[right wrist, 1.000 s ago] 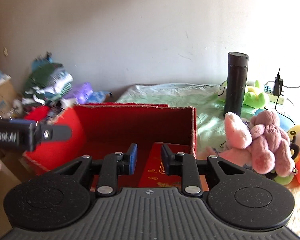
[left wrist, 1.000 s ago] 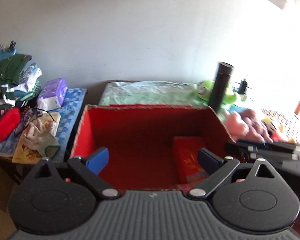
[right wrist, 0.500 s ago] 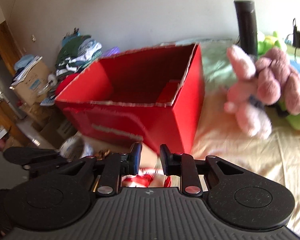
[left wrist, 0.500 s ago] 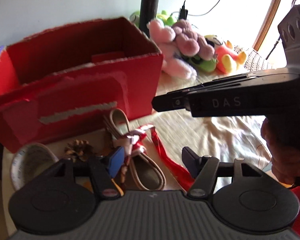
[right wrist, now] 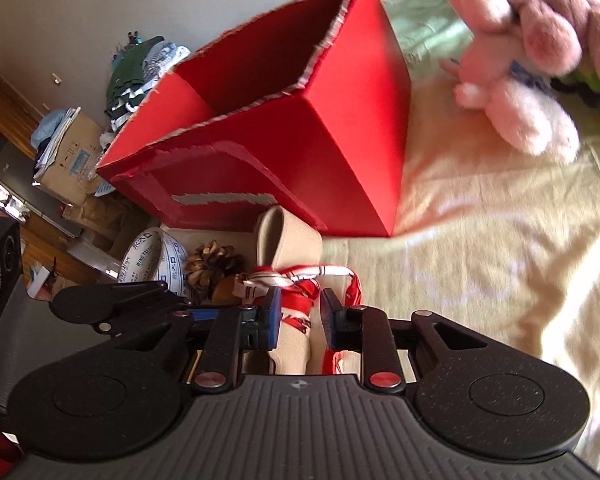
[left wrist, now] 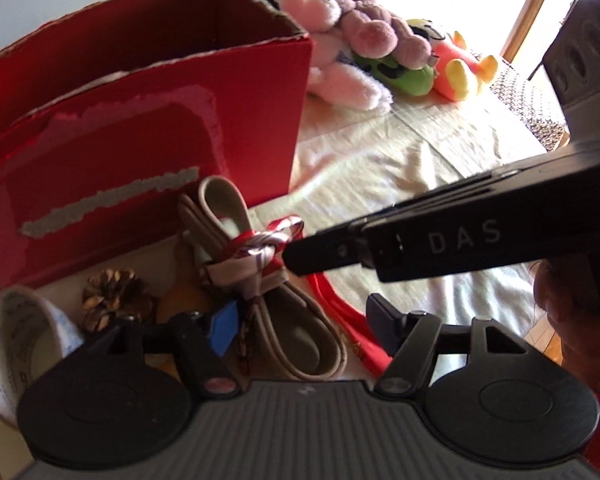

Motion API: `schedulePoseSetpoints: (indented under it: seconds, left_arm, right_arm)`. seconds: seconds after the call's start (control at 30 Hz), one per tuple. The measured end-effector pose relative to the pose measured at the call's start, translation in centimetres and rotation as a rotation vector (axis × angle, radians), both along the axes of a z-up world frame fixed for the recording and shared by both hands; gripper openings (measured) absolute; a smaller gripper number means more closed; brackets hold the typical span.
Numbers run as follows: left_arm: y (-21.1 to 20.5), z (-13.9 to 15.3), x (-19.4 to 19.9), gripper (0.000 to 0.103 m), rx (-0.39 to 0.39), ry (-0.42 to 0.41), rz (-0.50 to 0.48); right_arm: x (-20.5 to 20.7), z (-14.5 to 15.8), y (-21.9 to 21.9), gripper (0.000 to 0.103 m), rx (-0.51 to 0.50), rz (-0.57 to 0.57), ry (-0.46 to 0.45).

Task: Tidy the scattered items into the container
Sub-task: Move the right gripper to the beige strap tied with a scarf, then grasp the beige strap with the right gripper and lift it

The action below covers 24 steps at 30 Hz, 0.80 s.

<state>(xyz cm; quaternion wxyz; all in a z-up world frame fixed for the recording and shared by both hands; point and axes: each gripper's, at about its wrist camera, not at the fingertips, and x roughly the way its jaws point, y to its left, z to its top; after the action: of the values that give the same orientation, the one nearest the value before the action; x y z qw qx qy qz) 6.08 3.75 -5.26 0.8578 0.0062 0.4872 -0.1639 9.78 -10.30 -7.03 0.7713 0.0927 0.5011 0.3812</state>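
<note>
A red cardboard box (left wrist: 148,132) stands open on the bed; it also shows in the right wrist view (right wrist: 300,152). In front of it lie a coiled beige strap tied with a red-and-white ribbon (left wrist: 256,256), a pine cone (left wrist: 112,296) and a roll of printed tape (left wrist: 16,344). My left gripper (left wrist: 300,324) is open, its fingers either side of the strap's near end. My right gripper (right wrist: 300,316) hovers just over the ribbon (right wrist: 296,280) and strap (right wrist: 284,240), jaws narrowly apart, holding nothing. The pine cone (right wrist: 210,262) and tape roll (right wrist: 152,256) lie to its left.
Plush toys (left wrist: 364,40) lie right of the box on the cream sheet (left wrist: 420,160); the pink one is also in the right wrist view (right wrist: 512,92). Clothes and cardboard boxes (right wrist: 72,148) are stacked beyond the bed's left side. The right gripper's body (left wrist: 460,232) crosses the left view.
Both grippers have swung from above the box's inside down to its near side, onto the strap, pine cone and tape. The left jaws stay wide; the right jaws stay narrow.
</note>
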Motion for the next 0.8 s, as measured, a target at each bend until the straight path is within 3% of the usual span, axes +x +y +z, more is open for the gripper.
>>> schedulePoseSetpoints:
  seconds: [0.23, 0.37, 0.47, 0.57, 0.63, 0.8]
  left_arm:
    - [-1.2, -0.2, 1.0, 0.076, -0.010, -0.011, -0.062]
    - [-2.4, -0.4, 0.8, 0.083, 0.055, -0.004, -0.121]
    - [-3.0, -1.0, 0.6, 0.084, 0.111, 0.002, -0.146]
    - [-2.5, -1.1, 0.4, 0.077, 0.107, 0.000, -0.135]
    - [-2.0, -1.2, 0.4, 0.068, 0.102, 0.004, -0.113]
    - [-0.9, -1.7, 0.3, 0.062, 0.077, 0.022, -0.068]
  right_arm:
    - [0.9, -0.3, -2.6, 0.028, 0.059, -0.048, 0.097]
    - [1.0, -0.3, -3.0, 0.029, 0.105, -0.041, 0.135]
    - [0.7, 0.0, -1.9, 0.032, 0.055, -0.016, 0.099]
    - [0.4, -0.2, -0.4, 0.032, 0.018, 0.026, 0.086]
    - [0.1, -0.4, 0.4, 0.033, -0.005, 0.044, 0.070]
    - [0.5, -1.4, 1.5, 0.039, -0.045, 0.057, 0.084]
